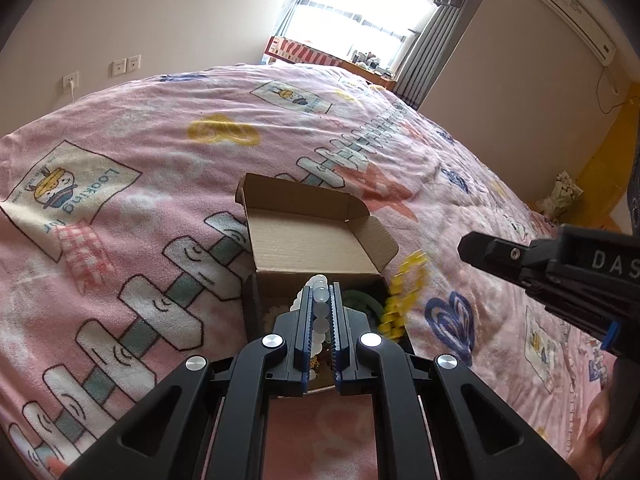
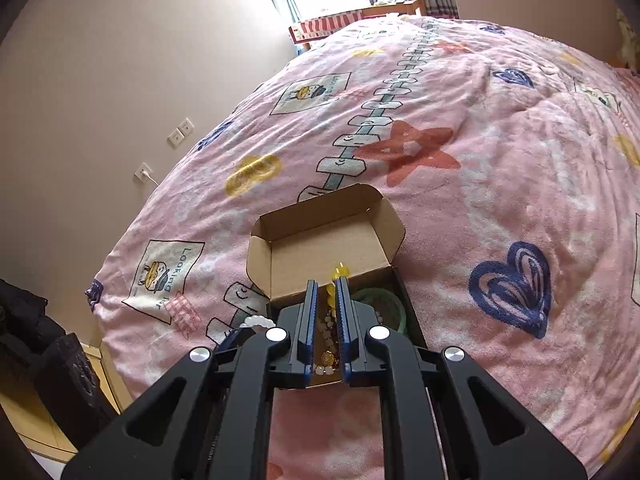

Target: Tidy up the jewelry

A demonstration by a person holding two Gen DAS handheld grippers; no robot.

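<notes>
An open cardboard box [image 1: 308, 236] [image 2: 320, 240] sits on the pink bedspread, lid flap tilted back. My left gripper [image 1: 321, 294] is shut on a white bead bracelet [image 1: 320, 308] above the box's near part. My right gripper [image 2: 327, 286] is shut on a yellow bead bracelet [image 2: 334, 286], which hangs blurred at the box's right side in the left wrist view [image 1: 402, 300]. Inside the box lie a green bangle [image 2: 380, 304] [image 1: 362, 300] and several beaded pieces [image 2: 328, 344]. The white bracelet shows at lower left in the right wrist view [image 2: 258, 322].
The pink patterned bedspread [image 1: 200, 140] [image 2: 480, 160] covers the whole bed. The right gripper's body [image 1: 560, 268] reaches in from the right. A wall with sockets [image 1: 120, 66] is on the left, a window [image 1: 360, 8] beyond. Dark items [image 2: 48, 356] stand beside the bed at lower left.
</notes>
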